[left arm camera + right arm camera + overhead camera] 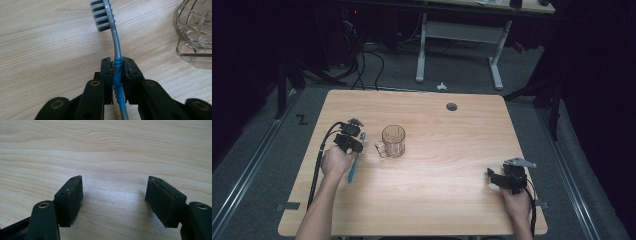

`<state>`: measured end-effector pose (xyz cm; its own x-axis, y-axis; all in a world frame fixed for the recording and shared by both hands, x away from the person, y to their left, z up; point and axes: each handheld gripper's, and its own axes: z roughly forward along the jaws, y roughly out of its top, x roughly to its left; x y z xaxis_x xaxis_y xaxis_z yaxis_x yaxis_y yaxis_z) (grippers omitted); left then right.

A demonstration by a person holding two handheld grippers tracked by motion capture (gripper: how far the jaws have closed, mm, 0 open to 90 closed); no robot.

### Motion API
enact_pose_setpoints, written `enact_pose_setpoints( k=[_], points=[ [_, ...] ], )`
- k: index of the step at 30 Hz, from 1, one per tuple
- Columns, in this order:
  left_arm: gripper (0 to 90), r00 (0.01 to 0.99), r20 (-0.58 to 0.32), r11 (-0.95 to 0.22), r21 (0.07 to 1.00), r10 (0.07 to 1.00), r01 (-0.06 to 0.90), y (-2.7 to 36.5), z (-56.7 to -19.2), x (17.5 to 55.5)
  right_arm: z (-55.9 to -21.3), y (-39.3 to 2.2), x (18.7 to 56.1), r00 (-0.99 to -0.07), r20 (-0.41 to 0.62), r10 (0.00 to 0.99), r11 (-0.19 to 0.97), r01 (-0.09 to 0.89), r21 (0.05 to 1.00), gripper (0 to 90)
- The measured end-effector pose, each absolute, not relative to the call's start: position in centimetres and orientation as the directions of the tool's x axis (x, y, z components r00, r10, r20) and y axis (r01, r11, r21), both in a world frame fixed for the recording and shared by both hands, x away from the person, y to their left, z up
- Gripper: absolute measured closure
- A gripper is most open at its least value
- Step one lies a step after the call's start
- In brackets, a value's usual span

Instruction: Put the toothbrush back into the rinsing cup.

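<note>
Left gripper (117,82) clamps the light, slippery blue-and-grey plastic toothbrush (115,47) mid-handle; fragile clear glass mug (392,141) at three o'clock; right gripper (115,200) gapes empty.

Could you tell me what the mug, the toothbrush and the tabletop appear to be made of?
Mug: clear glass or hard plastic, see-through with cut facets. Toothbrush: likely plastic, glossy grey neck, blue ribbed grip, held in the left gripper. Table: light wood-grain surface, possibly laminate.

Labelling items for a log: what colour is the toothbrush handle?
Blue with a grey neck; the toothbrush shows best in the left gripper view.
</note>
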<state>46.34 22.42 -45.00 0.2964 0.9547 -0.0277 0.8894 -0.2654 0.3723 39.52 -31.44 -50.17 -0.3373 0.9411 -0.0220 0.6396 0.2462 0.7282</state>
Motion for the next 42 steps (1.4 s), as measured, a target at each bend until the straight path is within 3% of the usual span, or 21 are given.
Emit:
enact_pose_setpoints(
  k=[42],
  points=[
    [79.9, 0.349, -0.095, -0.253, 0.522, 0.932, 0.815, 22.2, -40.8, 43.1, -50.2, -31.4, 39.5, -0.337, -0.022, 0.941, 0.246, 0.639, 0.728, 30.5]
  ],
)
